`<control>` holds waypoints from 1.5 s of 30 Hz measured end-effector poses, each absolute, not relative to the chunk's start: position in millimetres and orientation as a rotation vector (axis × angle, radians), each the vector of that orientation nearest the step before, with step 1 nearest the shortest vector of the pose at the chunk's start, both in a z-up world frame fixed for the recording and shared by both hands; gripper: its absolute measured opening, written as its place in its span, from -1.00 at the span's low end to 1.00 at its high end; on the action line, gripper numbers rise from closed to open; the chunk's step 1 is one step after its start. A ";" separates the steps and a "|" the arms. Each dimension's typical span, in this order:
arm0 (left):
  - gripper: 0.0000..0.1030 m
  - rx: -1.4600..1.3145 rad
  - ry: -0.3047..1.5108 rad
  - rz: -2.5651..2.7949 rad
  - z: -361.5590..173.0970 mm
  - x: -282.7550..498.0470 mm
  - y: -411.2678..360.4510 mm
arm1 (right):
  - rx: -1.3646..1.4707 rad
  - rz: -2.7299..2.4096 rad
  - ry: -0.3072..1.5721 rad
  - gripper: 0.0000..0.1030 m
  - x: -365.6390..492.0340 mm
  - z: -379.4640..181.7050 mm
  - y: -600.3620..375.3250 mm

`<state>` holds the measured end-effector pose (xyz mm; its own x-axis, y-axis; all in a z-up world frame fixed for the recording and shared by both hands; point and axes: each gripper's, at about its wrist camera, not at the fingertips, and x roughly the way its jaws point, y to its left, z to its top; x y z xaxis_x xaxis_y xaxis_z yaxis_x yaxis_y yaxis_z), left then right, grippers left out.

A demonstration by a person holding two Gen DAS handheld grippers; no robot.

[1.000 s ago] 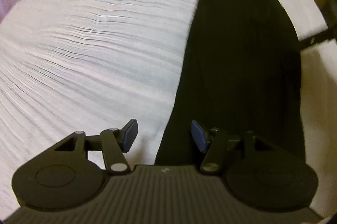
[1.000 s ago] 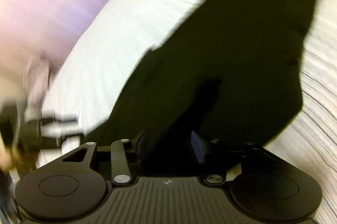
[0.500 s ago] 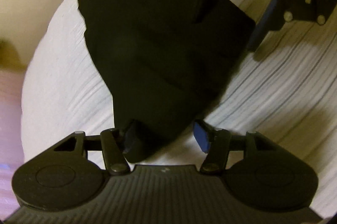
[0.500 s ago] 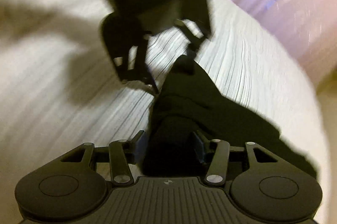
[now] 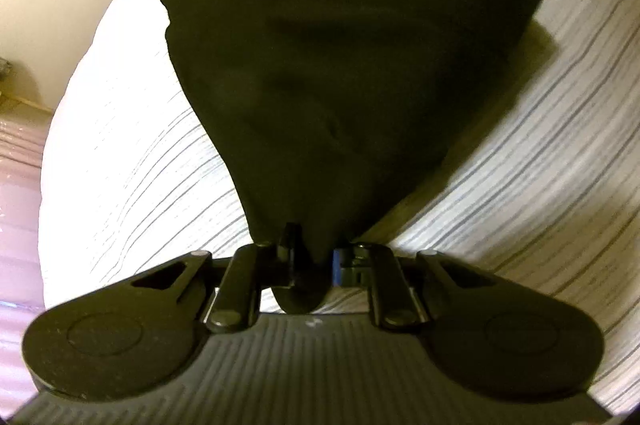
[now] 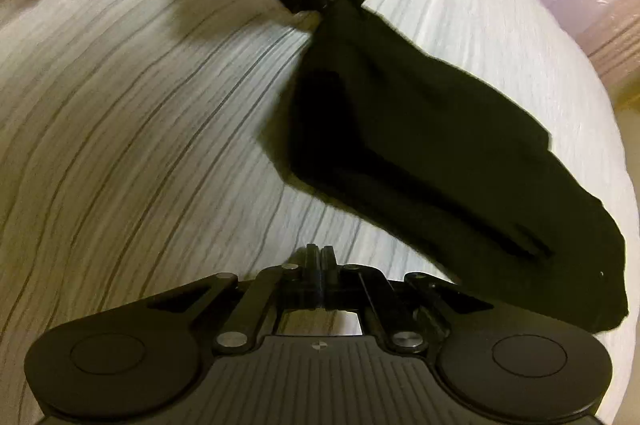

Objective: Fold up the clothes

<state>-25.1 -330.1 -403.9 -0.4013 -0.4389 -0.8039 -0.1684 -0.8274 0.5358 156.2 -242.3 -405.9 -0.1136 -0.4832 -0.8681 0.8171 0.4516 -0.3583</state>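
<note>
Both grippers' jaws have just been closing: left gripper (image 5: 314, 257) is clamping the garment (image 5: 344, 65); right gripper (image 6: 320, 259) is together, seemingly empty, over the bedsheet (image 6: 140, 125).

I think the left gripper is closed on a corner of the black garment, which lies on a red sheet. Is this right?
Not quite. The sheet is white with thin dark stripes, not red; the left wrist view shows it. The rest holds: the left gripper has just been closing its jaws and now pinches a corner of the black garment that lies on the sheet.
</note>
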 end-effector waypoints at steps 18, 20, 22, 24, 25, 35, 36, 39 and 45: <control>-0.72 1.608 -0.639 -2.408 -385.6 -22.0 -341.7 | 0.243 -1.185 1.212 -0.81 193.5 -417.6 -275.4; -0.73 1.627 -0.621 -2.390 -395.8 -22.6 -344.5 | 0.267 -1.162 1.233 -0.97 192.0 -421.8 -264.8; -0.75 1.634 -0.615 -2.373 -397.0 -24.6 -345.0 | 0.296 -1.148 1.246 -1.00 190.6 -426.2 -256.9; -0.74 1.628 -0.612 -2.379 -392.9 -23.6 -345.2 | 0.328 -1.156 1.231 -1.00 186.9 -425.2 -250.6; -0.74 1.626 -0.616 -2.385 -390.4 -22.6 -344.9 | 0.344 -1.160 1.223 -1.00 185.1 -424.7 -247.4; -0.57 1.600 -0.479 -2.372 -370.0 -3.4 -344.7 | 0.189 -1.182 1.184 0.68 201.9 -411.0 -240.7; -0.57 1.593 -0.465 -2.362 -368.4 -0.4 -343.1 | 0.166 -1.177 1.191 0.68 204.9 -415.3 -243.6; -0.57 1.547 -0.402 -2.346 -363.0 7.6 -338.7 | 0.054 -1.141 1.248 0.67 213.5 -438.6 -253.3; -0.57 1.470 -0.405 -2.330 -357.4 13.2 -320.6 | -0.122 -1.094 1.303 0.67 191.4 -468.7 -265.7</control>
<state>13.2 -320.6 -357.4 -0.3972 -0.4414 -0.8046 0.1439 -0.8959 0.4204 191.4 -265.7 -468.7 -0.1284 -0.6972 -0.7053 0.5737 0.5278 -0.6263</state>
